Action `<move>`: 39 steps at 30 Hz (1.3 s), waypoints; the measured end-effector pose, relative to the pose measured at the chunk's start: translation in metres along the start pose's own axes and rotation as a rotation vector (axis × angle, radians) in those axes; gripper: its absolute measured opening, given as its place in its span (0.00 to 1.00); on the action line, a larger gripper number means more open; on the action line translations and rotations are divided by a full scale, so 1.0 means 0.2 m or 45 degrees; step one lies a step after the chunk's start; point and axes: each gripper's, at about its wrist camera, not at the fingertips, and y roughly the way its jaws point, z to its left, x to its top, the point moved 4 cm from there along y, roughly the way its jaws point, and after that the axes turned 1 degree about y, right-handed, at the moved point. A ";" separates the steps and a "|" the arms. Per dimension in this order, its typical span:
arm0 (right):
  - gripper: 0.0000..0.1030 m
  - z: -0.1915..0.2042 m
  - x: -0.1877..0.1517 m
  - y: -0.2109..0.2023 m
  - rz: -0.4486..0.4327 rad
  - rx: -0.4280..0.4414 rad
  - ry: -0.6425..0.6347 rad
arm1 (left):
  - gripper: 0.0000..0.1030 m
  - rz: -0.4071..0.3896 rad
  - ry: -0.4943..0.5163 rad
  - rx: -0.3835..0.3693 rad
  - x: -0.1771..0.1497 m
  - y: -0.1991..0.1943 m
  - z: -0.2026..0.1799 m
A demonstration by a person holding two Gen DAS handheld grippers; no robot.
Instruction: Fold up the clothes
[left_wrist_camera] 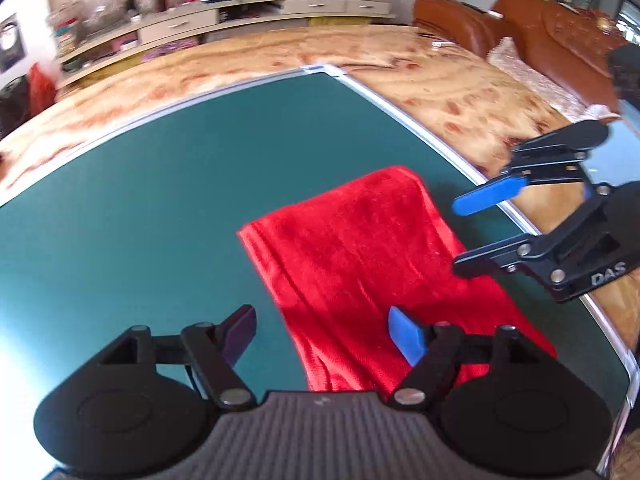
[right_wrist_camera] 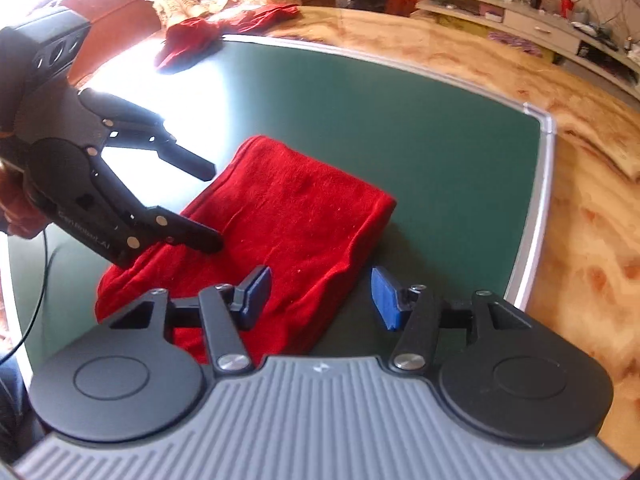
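A red cloth [left_wrist_camera: 360, 264] lies folded into a long strip on the green mat [left_wrist_camera: 160, 200]; it also shows in the right wrist view [right_wrist_camera: 288, 216]. My left gripper [left_wrist_camera: 322, 334] is open and empty, above the cloth's near left edge; it also shows in the right wrist view [right_wrist_camera: 214, 206] at the cloth's left side. My right gripper [right_wrist_camera: 320, 294] is open and empty, over the cloth's near right edge; it also shows in the left wrist view [left_wrist_camera: 460, 236] at the cloth's right side. Neither gripper holds the cloth.
The mat has a silver frame [right_wrist_camera: 532, 240] and lies on a marbled table [left_wrist_camera: 440, 92]. More red clothes [right_wrist_camera: 192, 40] lie heaped at the mat's far corner. A brown leather sofa [left_wrist_camera: 560, 36] and a cluttered low cabinet [left_wrist_camera: 224, 20] stand beyond the table.
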 end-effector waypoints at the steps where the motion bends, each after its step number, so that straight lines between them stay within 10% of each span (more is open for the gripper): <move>1: 0.66 0.01 0.03 -0.02 0.000 -0.062 0.030 | 0.83 0.011 -0.042 0.028 0.02 -0.01 0.01; 5: 0.81 0.02 0.14 -0.05 0.027 -0.171 0.256 | 0.86 0.056 -0.245 0.131 0.08 -0.03 0.08; 16: 0.82 0.09 0.22 0.03 0.077 -0.393 0.519 | 0.90 0.120 -0.620 0.382 0.05 -0.09 0.17; 39: 0.82 0.19 0.18 -0.01 0.109 -0.444 0.586 | 0.92 0.091 -0.581 0.466 -0.02 -0.20 0.13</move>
